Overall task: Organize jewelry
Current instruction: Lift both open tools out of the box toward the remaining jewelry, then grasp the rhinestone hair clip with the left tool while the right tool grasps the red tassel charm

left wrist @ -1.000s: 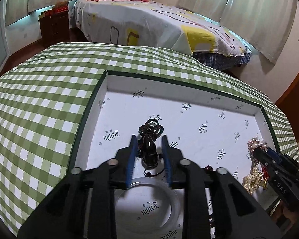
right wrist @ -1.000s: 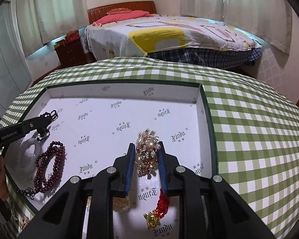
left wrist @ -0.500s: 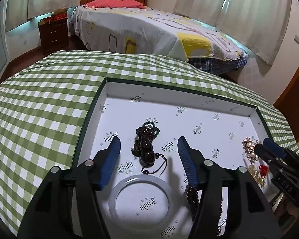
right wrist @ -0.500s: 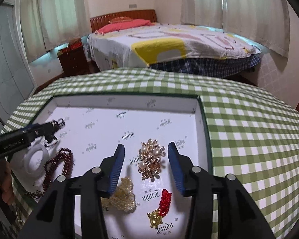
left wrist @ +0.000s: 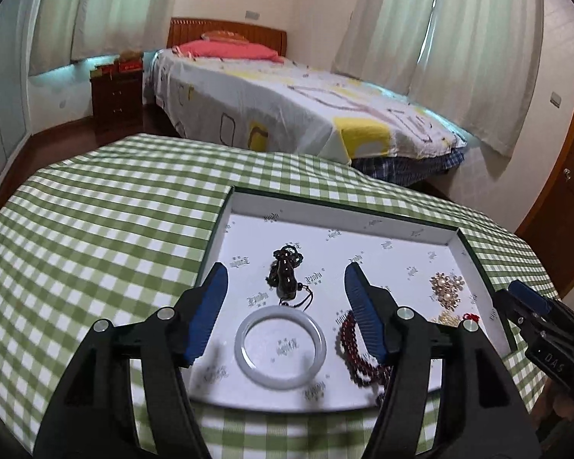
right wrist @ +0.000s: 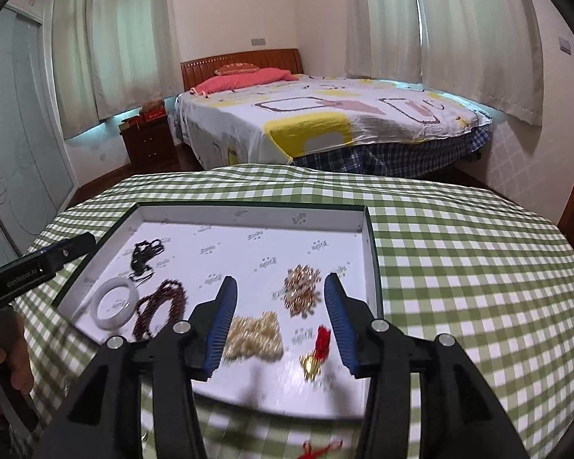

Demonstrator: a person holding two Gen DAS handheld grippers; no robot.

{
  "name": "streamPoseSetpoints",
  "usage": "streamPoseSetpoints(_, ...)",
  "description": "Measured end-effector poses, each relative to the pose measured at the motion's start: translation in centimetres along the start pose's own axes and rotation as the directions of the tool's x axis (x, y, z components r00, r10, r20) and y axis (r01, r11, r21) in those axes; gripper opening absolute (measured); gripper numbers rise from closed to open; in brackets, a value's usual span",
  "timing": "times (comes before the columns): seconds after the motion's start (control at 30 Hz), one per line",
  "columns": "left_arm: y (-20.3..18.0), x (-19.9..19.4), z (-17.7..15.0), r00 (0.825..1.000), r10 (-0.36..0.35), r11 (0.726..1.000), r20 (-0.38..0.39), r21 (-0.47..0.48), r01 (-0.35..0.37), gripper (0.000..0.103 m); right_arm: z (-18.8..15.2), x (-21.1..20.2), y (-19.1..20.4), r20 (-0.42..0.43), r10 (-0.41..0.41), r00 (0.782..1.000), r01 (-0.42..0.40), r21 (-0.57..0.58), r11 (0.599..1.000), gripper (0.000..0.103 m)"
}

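Note:
A white-lined, green-edged tray [left wrist: 336, 206] [right wrist: 371, 237] lies on the green checked tablecloth. In it lie a dark pendant on a cord [left wrist: 285, 275] [right wrist: 145, 254], a white bangle [left wrist: 280, 345] [right wrist: 113, 302], dark red beads [left wrist: 350, 344] [right wrist: 158, 306], a gold-and-pearl brooch [left wrist: 447, 287] [right wrist: 302, 290], a pearl bracelet [right wrist: 254, 334] and a red-and-gold charm [right wrist: 315, 352]. My left gripper [left wrist: 285, 287] is open and empty, raised above the pendant and bangle. My right gripper [right wrist: 279, 302] is open and empty, raised above the brooch and pearls.
The table edge curves away beyond the tray, with a bed [right wrist: 325, 122] and a dark nightstand [left wrist: 116, 99] behind it. A red cord [right wrist: 321, 449] lies on the cloth in front of the tray. The right gripper shows at the left view's right edge [left wrist: 539, 329].
Both grippers opened, letting go of the pendant and the brooch, then drew back and up from the tray. The pendant and brooch now lie in the tray.

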State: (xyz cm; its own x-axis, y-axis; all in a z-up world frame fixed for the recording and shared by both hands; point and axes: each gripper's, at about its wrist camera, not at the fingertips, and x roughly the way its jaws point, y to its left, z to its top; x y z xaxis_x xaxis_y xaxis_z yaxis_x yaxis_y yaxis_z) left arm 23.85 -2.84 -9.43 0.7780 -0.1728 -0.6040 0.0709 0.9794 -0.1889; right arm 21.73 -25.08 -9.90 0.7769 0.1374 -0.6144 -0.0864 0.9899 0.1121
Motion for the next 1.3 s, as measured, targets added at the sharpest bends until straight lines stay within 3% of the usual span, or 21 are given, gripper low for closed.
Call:
streamPoseSetpoints(0.23, -0.5, -3.6, -2.2, 0.999, 0.022, 0.999, 0.043, 0.025, -0.023, 0.062, -2.1, -2.7, 0.6, 0.030, -0.007, 1.000, 0.007, 0.001, 1.000, 0.047)
streamPoseSetpoints(0.63, -0.3, -7.2, -7.6, 0.999, 0.043, 0.999, -0.001, 0.016, -0.043, 0.062, -6.9, -6.4, 1.2, 0.035, -0.030, 0.999, 0.030, -0.015, 0.999, 0.047)
streamPoseSetpoints(0.9, -0.5, -7.1, -11.6, 0.996, 0.061, 0.997, -0.065, 0.040, -0.059, 0.062, -9.9, -7.4, 1.1, -0.001, -0.028, 1.000, 0.028, 0.003, 1.000, 0.047)
streamPoseSetpoints(1.17, 0.1, -5.6, -11.9, 0.989, 0.079, 0.997, -0.126, 0.032, -0.076, 0.062, -10.6, -7.5, 1.7, -0.005, -0.010, 1.000, 0.010, -0.002, 1.000, 0.047)
streamPoseSetpoints(1.3, -0.1, -5.1, -12.0, 0.986, 0.070, 0.997, -0.149, 0.042, -0.065, 0.049, -10.6, -7.5, 1.7, -0.006, -0.009, 1.000, 0.009, 0.000, 1.000, 0.047)
